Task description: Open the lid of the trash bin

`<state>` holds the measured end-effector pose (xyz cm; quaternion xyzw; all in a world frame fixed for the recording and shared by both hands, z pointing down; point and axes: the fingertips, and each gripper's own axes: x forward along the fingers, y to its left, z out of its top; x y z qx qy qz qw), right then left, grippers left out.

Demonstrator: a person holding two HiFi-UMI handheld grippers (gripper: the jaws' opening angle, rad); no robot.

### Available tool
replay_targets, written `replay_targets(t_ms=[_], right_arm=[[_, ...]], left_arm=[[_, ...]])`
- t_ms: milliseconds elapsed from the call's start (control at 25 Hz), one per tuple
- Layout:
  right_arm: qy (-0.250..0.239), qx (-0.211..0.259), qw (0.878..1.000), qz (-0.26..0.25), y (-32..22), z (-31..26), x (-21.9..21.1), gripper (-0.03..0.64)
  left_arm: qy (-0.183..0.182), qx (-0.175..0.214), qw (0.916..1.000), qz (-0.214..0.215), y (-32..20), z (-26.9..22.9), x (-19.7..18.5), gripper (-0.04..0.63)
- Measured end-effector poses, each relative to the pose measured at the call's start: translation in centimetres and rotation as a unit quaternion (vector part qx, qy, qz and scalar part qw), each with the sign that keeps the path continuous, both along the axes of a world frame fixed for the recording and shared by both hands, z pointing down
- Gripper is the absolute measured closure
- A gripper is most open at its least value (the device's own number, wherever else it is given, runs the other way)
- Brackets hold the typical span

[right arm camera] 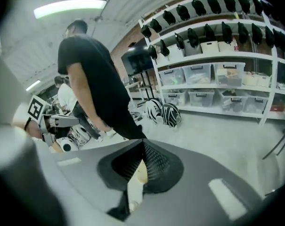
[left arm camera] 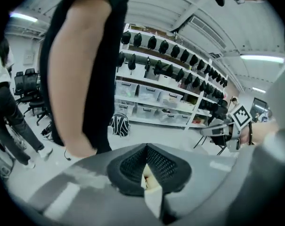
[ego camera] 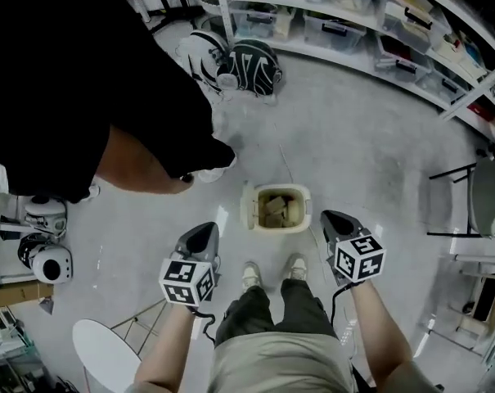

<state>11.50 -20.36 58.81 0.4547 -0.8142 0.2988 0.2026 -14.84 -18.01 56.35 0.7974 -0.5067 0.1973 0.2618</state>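
Note:
A small cream trash bin (ego camera: pixel 299 196) stands on the grey floor just ahead of my feet. Its lid (ego camera: pixel 249 206) is swung up at the bin's left side, and brownish scraps show inside. My left gripper (ego camera: pixel 204 232) hovers left of the bin and nearer to me, jaws shut, holding nothing. My right gripper (ego camera: pixel 333 219) is just right of the bin, also shut and empty. In the left gripper view the shut left gripper (left arm camera: pixel 146 147) shows a cream sliver of the bin below. The right gripper view shows the right gripper (right arm camera: pixel 142 144) the same way.
A person in a black shirt (ego camera: pixel 83 80) stands close at the left, forearm (ego camera: pixel 145 170) reaching toward the bin. Helmets (ego camera: pixel 240 65) lie on the floor before shelves (ego camera: pixel 353 15) of storage boxes. A chair (ego camera: pixel 476 196) stands at right and a white round stool (ego camera: pixel 104 349) at lower left.

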Motion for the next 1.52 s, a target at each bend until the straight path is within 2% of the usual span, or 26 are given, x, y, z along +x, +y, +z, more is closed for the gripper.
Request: replay_targets(t_ms=[160,400,720,840,1000,1080,1240,1360,1520], right_arm=[[-0.029,0.035,0.999,-0.001,0.4,-7.3,-0.4,0.614],[-0.042,0.104,0.994,-0.011,1.5,-16.6,-1.0,0.614],[-0.046,0.189,0.980,-0.047,3.6,-27.3,-1.9,0.614],[-0.053,0.219,0.973,-0.052,3.7,-30.5,-2.3,0.614],[-0.090,0.236,0.966,-0.058,3.9,-33.6,-3.1,0.614],[-0.092,0.256,0.960,-0.062,4.0,-35.3,-3.2,0.614],[-0.087,0.292,0.950,-0.068,4.2,-38.0,-3.3,0.614],[-0.079,0.300,0.948,-0.075,4.2,-38.6,-3.7,0.614],[-0.079,0.303,0.947,-0.077,4.0,-38.7,-3.7,0.614]], left_arm=[[-0.030,0.042,0.9979,0.039,0.3,-5.1,1.8,0.594],[-0.025,0.103,0.9927,0.057,0.1,-12.5,3.1,0.594],[-0.010,0.188,0.9804,0.058,0.0,-23.2,4.3,0.594],[-0.023,0.214,0.9747,0.061,0.2,-26.1,4.6,0.594],[-0.040,0.249,0.9647,0.076,0.8,-28.7,5.0,0.594],[-0.043,0.258,0.9621,0.077,0.9,-29.7,5.5,0.594],[-0.039,0.261,0.9620,0.070,0.9,-31.0,5.7,0.594],[-0.043,0.273,0.9585,0.070,0.9,-31.9,5.3,0.594],[-0.028,0.268,0.9611,0.061,1.1,-31.9,5.2,0.594]])
